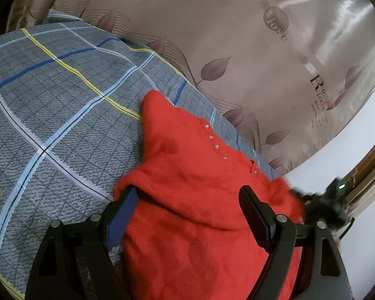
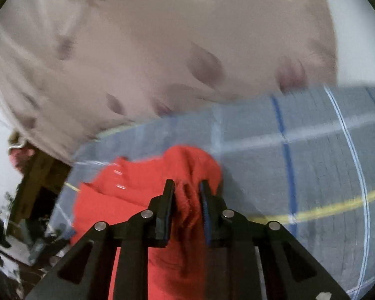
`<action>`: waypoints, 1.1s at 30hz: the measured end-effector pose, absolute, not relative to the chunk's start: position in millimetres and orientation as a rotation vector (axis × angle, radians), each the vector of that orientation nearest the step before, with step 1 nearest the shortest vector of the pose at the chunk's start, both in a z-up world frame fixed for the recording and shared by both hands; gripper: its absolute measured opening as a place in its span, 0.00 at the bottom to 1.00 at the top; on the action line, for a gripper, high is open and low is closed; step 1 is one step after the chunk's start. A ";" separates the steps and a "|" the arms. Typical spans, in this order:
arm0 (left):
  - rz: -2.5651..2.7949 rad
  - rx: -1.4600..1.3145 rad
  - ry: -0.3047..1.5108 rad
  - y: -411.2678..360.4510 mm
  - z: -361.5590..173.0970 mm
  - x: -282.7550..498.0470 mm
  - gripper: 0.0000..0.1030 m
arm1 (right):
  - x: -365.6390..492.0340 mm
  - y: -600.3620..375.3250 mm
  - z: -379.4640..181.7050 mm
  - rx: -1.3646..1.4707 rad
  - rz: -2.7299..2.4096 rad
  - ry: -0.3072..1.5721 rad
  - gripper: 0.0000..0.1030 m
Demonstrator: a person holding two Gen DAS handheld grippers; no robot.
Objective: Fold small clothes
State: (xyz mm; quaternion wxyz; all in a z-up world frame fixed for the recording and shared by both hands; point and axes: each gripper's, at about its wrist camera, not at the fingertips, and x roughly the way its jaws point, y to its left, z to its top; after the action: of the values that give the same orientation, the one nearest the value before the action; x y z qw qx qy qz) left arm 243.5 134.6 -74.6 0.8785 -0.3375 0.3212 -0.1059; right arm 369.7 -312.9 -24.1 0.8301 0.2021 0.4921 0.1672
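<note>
A small red knit sweater point(image 1: 187, 200) with clear buttons lies on a grey plaid bedsheet point(image 1: 50, 100). My left gripper point(image 1: 190, 195) is open, its fingers straddling the sweater, the left finger tucked under a fold. In the right wrist view, my right gripper point(image 2: 187, 192) is shut on a bunched fold of the red sweater point(image 2: 137, 195) and holds it above the bedsheet point(image 2: 312, 162). The right view is blurred by motion.
A beige curtain point(image 1: 237, 50) with leaf print and lettering hangs behind the bed. The other gripper point(image 1: 325, 205) shows as a dark blur at the right of the left view. A wooden frame point(image 2: 35, 175) and clutter stand at the left of the right view.
</note>
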 end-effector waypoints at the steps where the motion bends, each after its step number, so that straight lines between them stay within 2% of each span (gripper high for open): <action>1: -0.222 -0.704 0.669 134.7 -74.5 243.4 0.81 | 368.9 -320.7 -36.4 0.445 0.334 1.072 0.19; 5: -0.225 -0.701 0.672 133.7 -74.6 244.0 0.82 | 355.4 -353.3 -50.8 0.637 0.380 1.032 0.19; 11: -0.224 -0.698 0.675 133.2 -74.1 244.1 0.83 | 346.6 -352.2 -27.1 0.618 0.432 0.997 0.19; 19: -0.223 -0.698 0.676 133.2 -73.7 244.5 0.83 | 337.4 -334.3 -26.3 0.563 0.477 1.039 0.21; 20: -0.224 -0.698 0.676 133.4 -73.7 244.5 0.83 | 336.5 -330.6 -24.7 0.531 0.467 1.038 0.20; 22: -0.223 -0.698 0.676 133.3 -73.7 244.6 0.83 | 333.6 -321.9 -21.3 0.456 0.444 1.039 0.07; 25: -0.224 -0.699 0.675 133.6 -73.7 244.8 0.83 | 330.8 -317.7 -11.3 0.405 0.409 1.012 0.06; 29: -0.222 -0.702 0.671 134.1 -73.3 244.5 0.83 | 337.8 -315.6 6.6 0.472 0.441 0.967 0.05; 33: -0.186 -0.731 0.623 138.9 -71.2 239.2 0.83 | 350.4 -290.7 47.6 0.538 0.569 0.877 0.05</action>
State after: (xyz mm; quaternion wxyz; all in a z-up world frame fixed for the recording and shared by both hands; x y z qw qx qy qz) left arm 239.2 138.9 -71.2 0.8827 -0.3512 0.2991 -0.0893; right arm 350.4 -290.7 47.6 0.8322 0.2536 0.4137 0.2682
